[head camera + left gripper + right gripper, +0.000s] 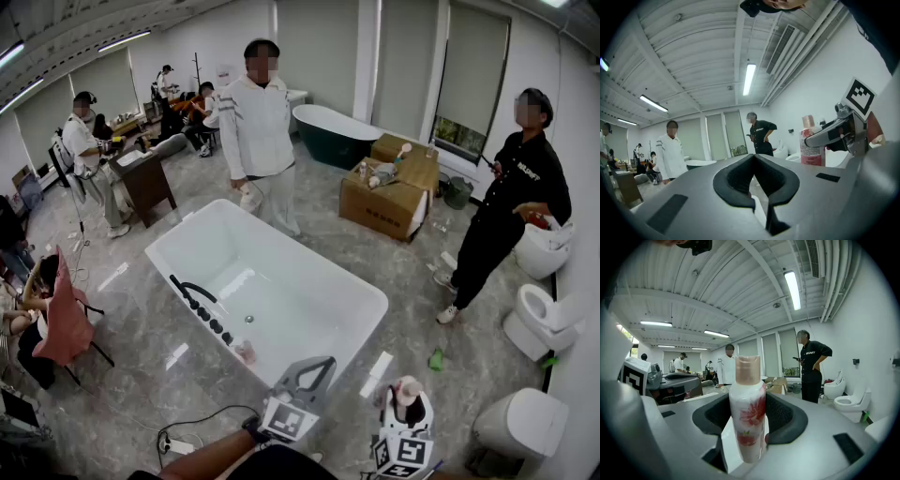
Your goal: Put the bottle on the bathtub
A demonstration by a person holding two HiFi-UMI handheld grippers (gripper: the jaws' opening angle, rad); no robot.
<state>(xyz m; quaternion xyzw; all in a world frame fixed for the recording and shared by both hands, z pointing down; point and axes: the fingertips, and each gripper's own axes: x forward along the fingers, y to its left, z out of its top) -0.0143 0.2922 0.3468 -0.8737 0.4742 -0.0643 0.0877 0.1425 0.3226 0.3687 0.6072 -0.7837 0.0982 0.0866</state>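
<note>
The white bathtub (300,291) stands mid-floor just ahead of me, and a small pinkish bottle (245,352) sits on its near rim. My right gripper (408,394) is shut on a white bottle (747,413) with red flowers and a beige-pink cap, held upright below the tub's near right corner. That bottle (812,145) also shows in the left gripper view, in the right gripper (836,133). My left gripper (326,364) hovers beside it at the tub's near edge, shut and holding nothing (754,158).
A black faucet set (197,300) lines the tub's near-left rim. A person in white (258,131) stands behind the tub and a person in black (511,202) to its right. Cardboard boxes (389,192), toilets (539,319) and a floor cable (202,417) surround it.
</note>
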